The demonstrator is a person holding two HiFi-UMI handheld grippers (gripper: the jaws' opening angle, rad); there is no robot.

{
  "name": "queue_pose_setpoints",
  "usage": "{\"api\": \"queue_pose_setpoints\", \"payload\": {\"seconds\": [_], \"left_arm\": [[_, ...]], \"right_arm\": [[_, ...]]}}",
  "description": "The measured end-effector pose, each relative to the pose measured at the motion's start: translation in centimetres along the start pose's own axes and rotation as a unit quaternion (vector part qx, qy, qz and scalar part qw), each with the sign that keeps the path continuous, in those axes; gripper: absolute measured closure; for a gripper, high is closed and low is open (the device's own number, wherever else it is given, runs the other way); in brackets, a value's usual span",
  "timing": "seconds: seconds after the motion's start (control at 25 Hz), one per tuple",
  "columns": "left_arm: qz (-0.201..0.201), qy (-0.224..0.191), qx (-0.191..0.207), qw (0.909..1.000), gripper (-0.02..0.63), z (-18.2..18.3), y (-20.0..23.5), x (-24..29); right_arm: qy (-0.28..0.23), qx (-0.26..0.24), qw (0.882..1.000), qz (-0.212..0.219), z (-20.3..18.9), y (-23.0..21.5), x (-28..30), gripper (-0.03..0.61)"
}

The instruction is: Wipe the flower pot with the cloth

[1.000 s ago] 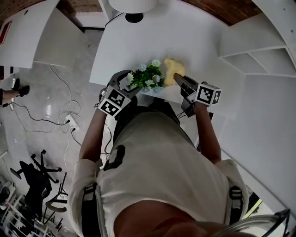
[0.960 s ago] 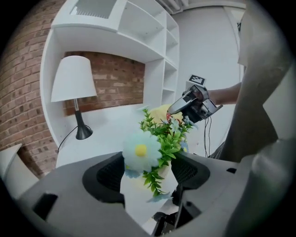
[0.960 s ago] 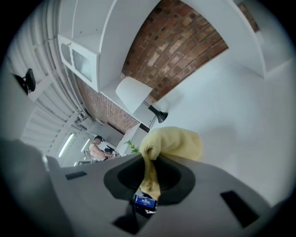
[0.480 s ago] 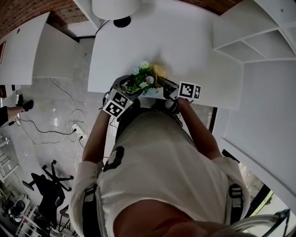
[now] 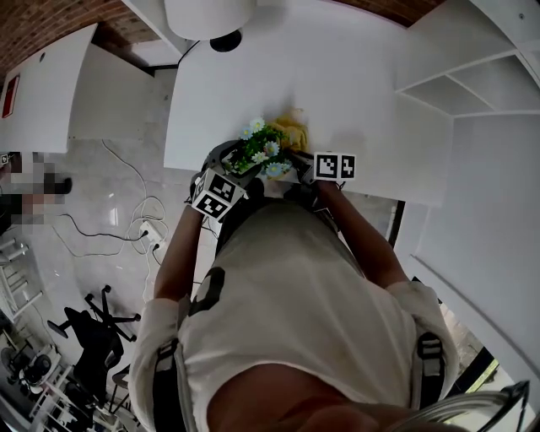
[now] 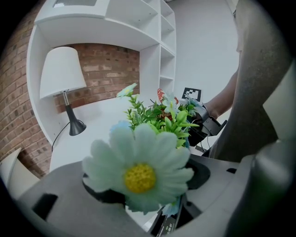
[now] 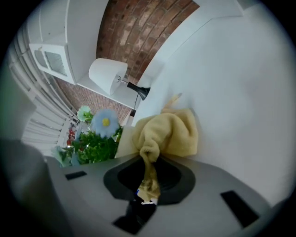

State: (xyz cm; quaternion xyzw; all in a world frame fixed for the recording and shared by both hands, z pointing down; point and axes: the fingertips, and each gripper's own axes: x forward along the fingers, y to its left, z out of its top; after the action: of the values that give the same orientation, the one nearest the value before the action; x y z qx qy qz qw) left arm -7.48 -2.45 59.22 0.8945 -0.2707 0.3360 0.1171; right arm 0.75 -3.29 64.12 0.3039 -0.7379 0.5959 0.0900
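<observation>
A plant with green leaves and pale daisies (image 5: 263, 152) stands in a flower pot at the front edge of the white table (image 5: 354, 76). In the head view my left gripper (image 5: 234, 162) has its jaws on either side of the plant's base. In the left gripper view a large daisy (image 6: 136, 173) hides the jaws. My right gripper (image 5: 295, 157) is shut on a yellow cloth (image 7: 171, 132), which bunches out ahead of the jaws. The cloth lies against the cream wall of the flower pot (image 7: 124, 143). It also shows as the yellow cloth (image 5: 291, 131) behind the flowers.
A white lamp (image 5: 209, 13) stands at the back of the table. White shelves (image 5: 472, 59) run along the right, with a brick wall behind. Cables (image 5: 139, 224) and an office chair (image 5: 93, 329) are on the floor to the left.
My right gripper has come down and in towards the plant, bringing the cloth from beyond the flowers to the pot's side. The left gripper has sunk a little with the plant.
</observation>
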Motion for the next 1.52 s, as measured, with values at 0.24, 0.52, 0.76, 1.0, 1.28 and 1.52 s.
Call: {"api": "queue_pose_setpoints", "payload": {"seconds": [0.24,0.52,0.76,1.0,1.28,1.52], "left_arm": [[0.012,0.004,-0.002,0.9999,0.299,-0.1,-0.3,-0.1],[0.026,0.009,0.001,0.9996,0.316,-0.3,0.0,0.0],[0.061,0.015,-0.025,0.9977,0.316,0.1,-0.3,0.5],[0.073,0.022,-0.037,0.9964,0.314,0.2,-0.5,0.5],[0.096,0.047,-0.096,0.9896,0.314,0.6,-0.6,0.7],[0.090,0.056,-0.096,0.9898,0.321,0.6,-0.7,0.9]], "right_arm": [[0.007,-0.012,1.000,-0.006,0.3,0.3,-0.4,0.518],[-0.021,-0.028,0.996,0.088,2.7,5.7,-2.6,0.518],[-0.037,-0.015,0.998,0.054,1.8,4.5,-2.3,0.518],[-0.019,0.029,0.999,-0.006,-0.4,0.8,-1.0,0.518],[-0.016,-0.014,0.998,-0.064,0.0,-0.5,-0.8,0.518],[-0.045,-0.014,0.998,-0.029,2.1,2.3,-1.9,0.518]]}}
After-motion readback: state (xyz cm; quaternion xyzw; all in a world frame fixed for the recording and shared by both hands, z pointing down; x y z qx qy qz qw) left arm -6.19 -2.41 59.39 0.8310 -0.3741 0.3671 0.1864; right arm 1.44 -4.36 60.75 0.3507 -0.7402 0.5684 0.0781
